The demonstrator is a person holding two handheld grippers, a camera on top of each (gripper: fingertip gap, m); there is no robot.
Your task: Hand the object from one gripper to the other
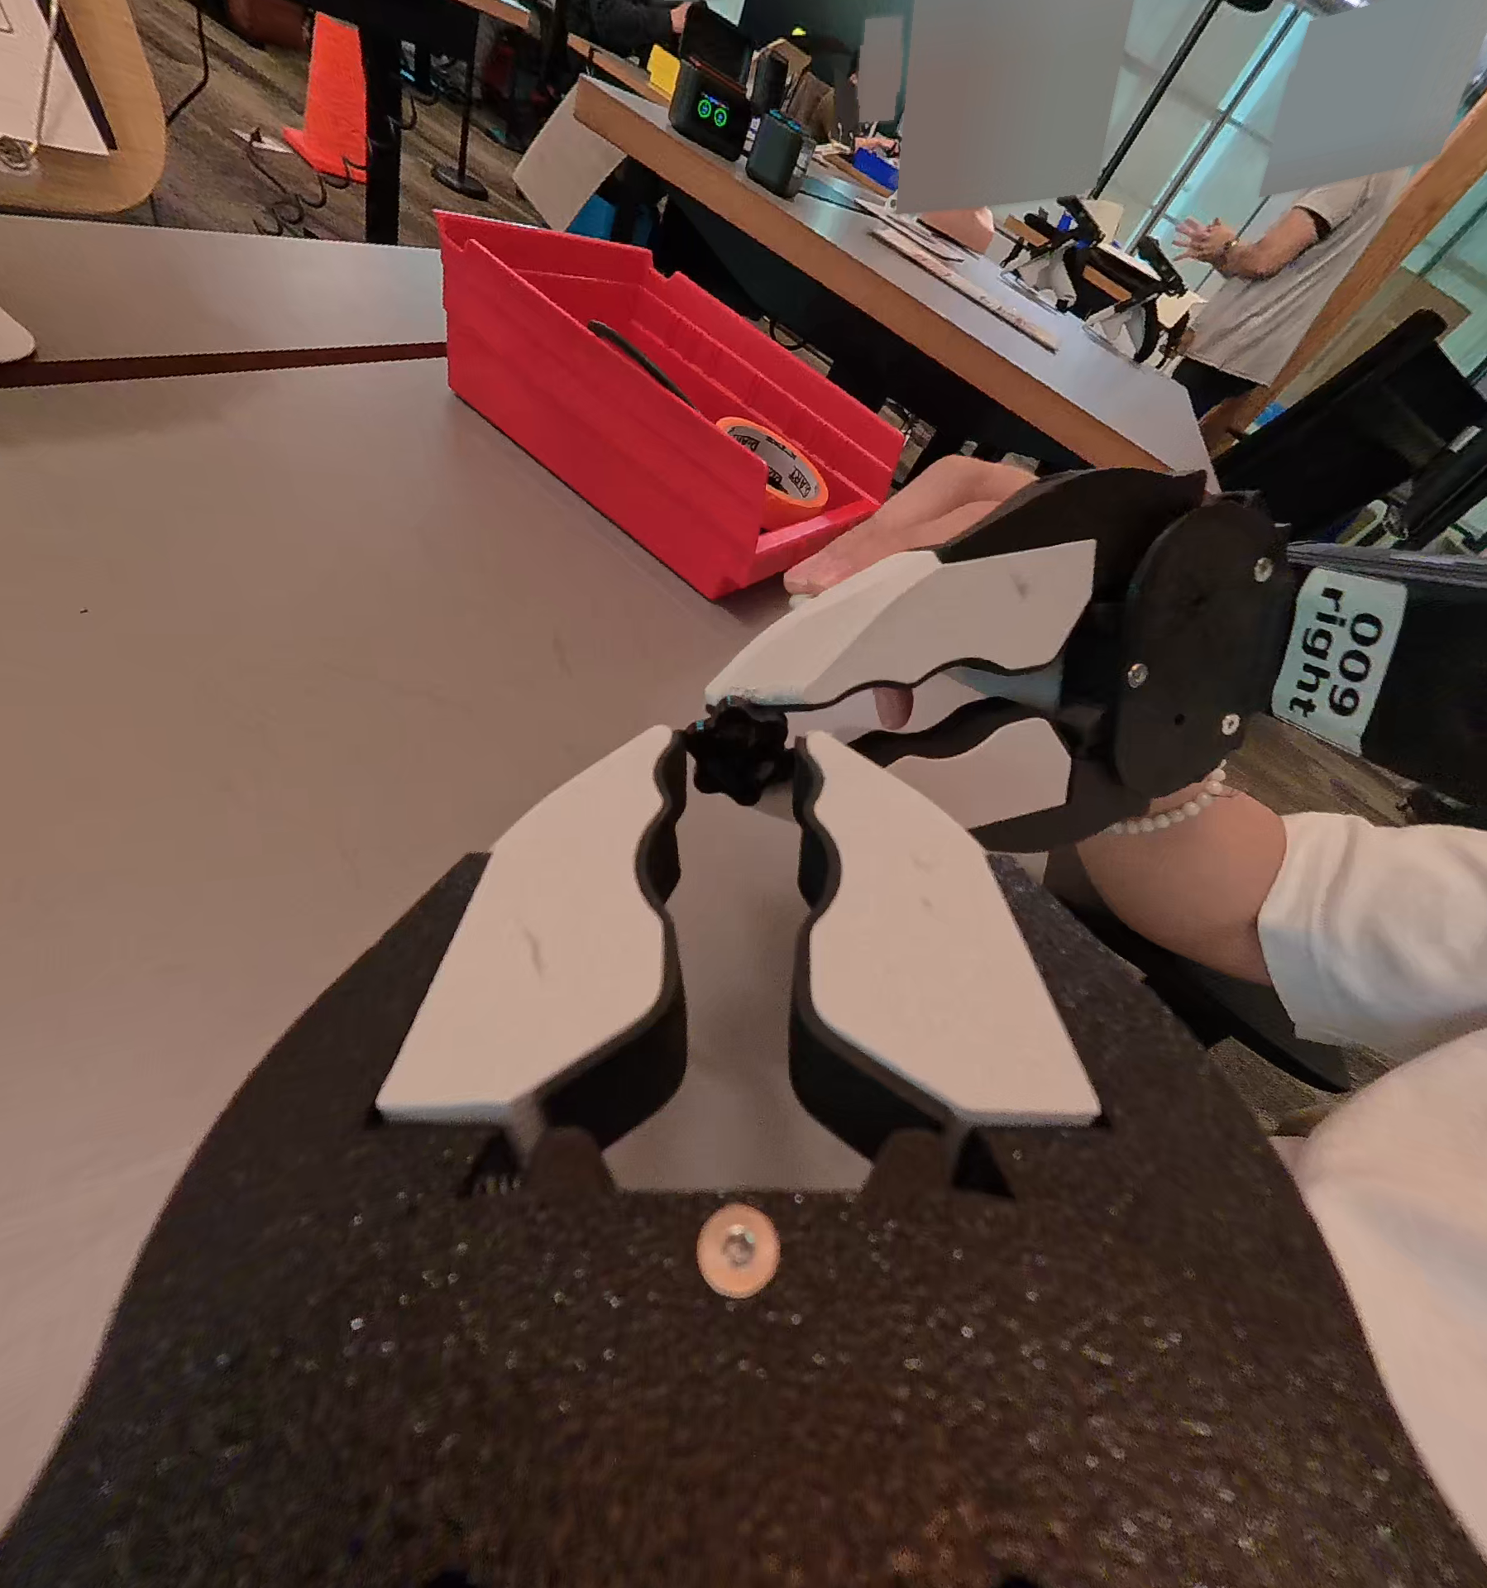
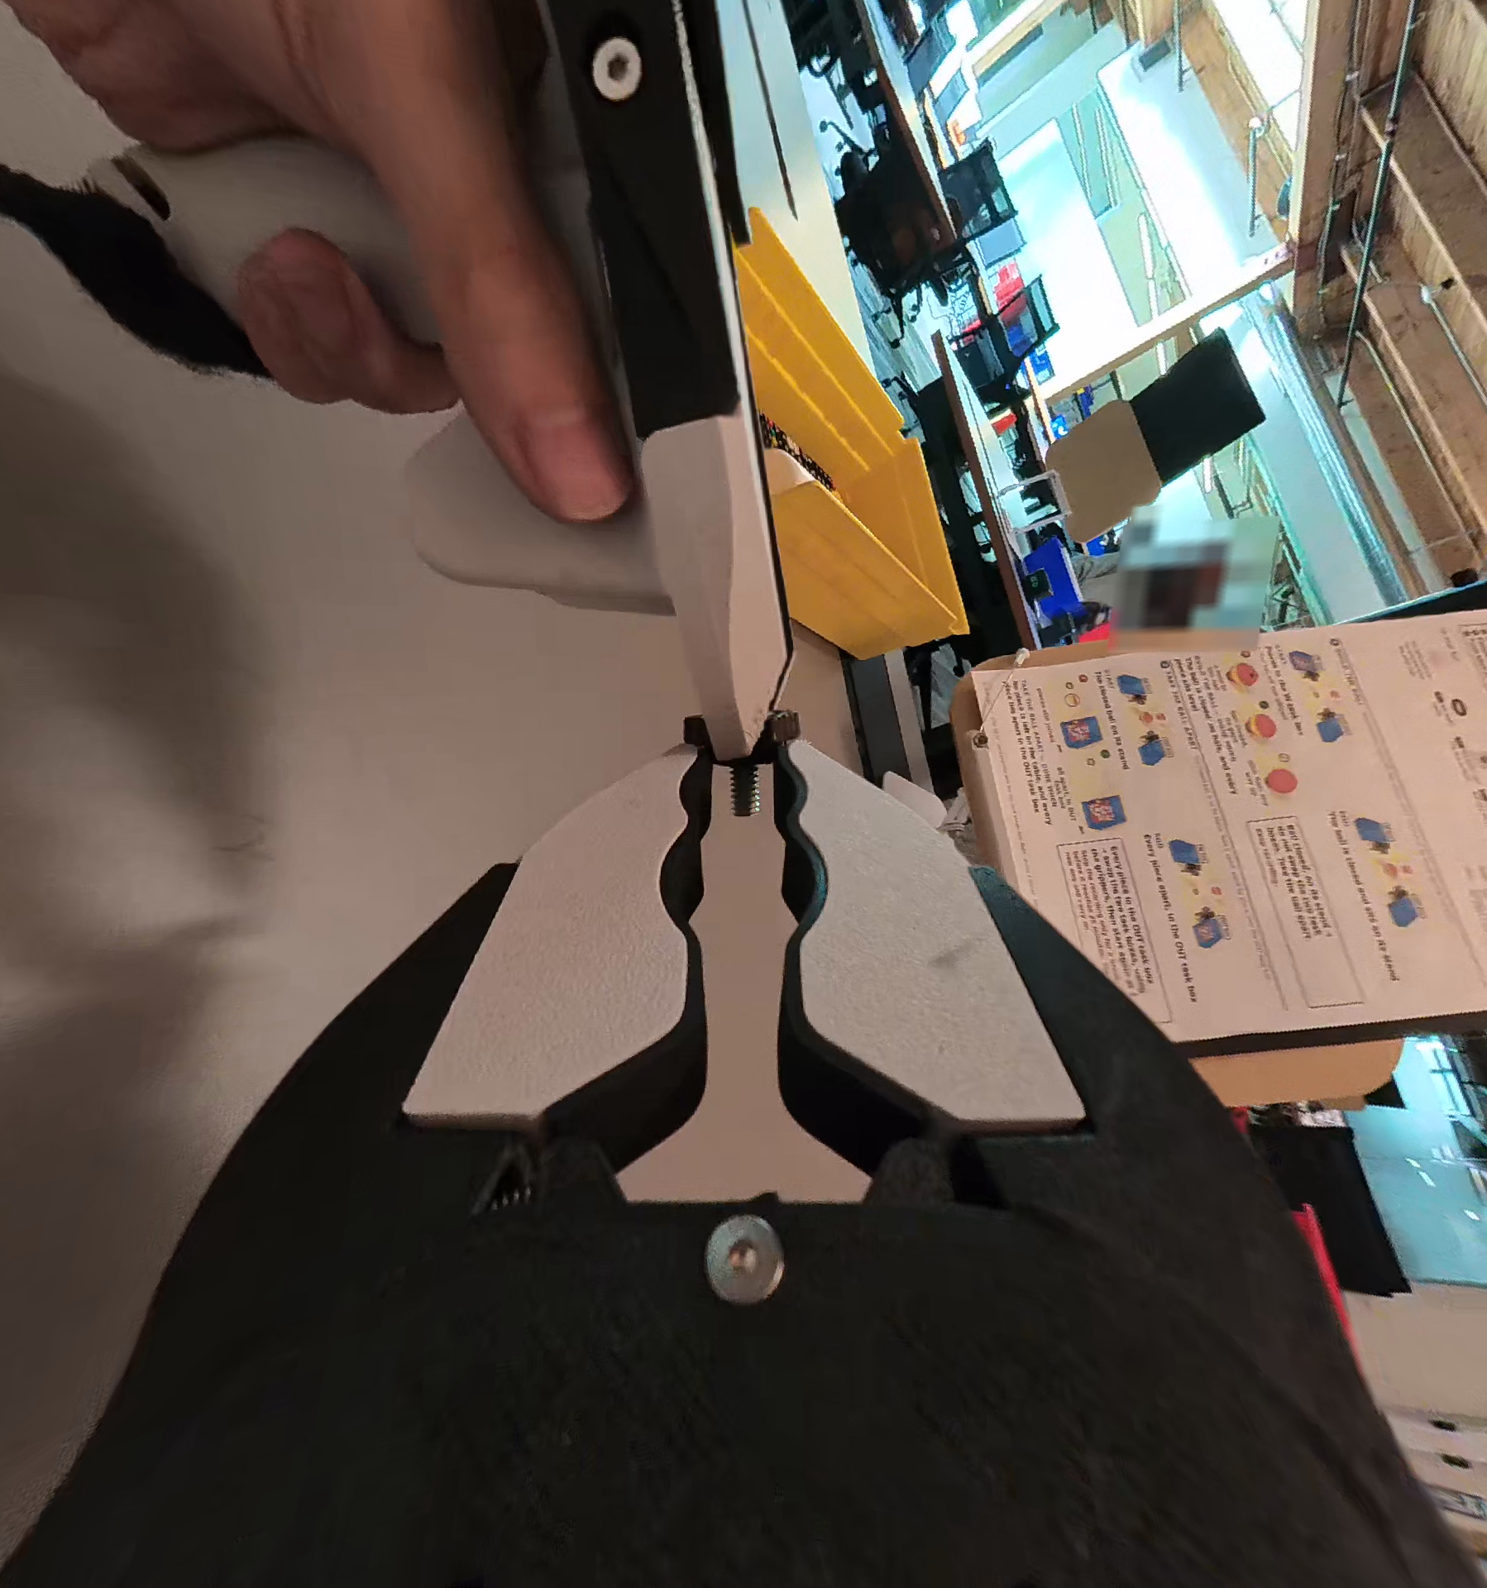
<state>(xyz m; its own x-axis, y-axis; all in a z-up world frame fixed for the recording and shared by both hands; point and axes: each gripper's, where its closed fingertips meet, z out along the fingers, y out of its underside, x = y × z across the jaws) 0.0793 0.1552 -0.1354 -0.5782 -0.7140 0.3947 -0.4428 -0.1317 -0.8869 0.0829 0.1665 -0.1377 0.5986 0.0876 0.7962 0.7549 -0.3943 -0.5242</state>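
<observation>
The object is a small black star knob (image 1: pixel 736 763) with a threaded metal stud (image 2: pixel 744 795). In the left wrist view my left gripper (image 1: pixel 736 748) is shut on the knob at its fingertips, above the grey table (image 1: pixel 250 644). My right gripper (image 1: pixel 757 713) comes in from the right and meets the knob at the same spot. In the right wrist view my right gripper (image 2: pixel 744 756) is closed narrowly on the knob's base, with the stud lying between its fingers. My left gripper (image 2: pixel 744 726) comes down from above. Most of the knob is hidden there.
A red bin (image 1: pixel 603 412) stands beyond the grippers with an orange tape roll (image 1: pixel 779 477) in it. A second table (image 1: pixel 981 284) with devices lies behind. The right wrist view shows a yellow bin (image 2: pixel 835 481) and a printed sheet on a board (image 2: pixel 1238 816).
</observation>
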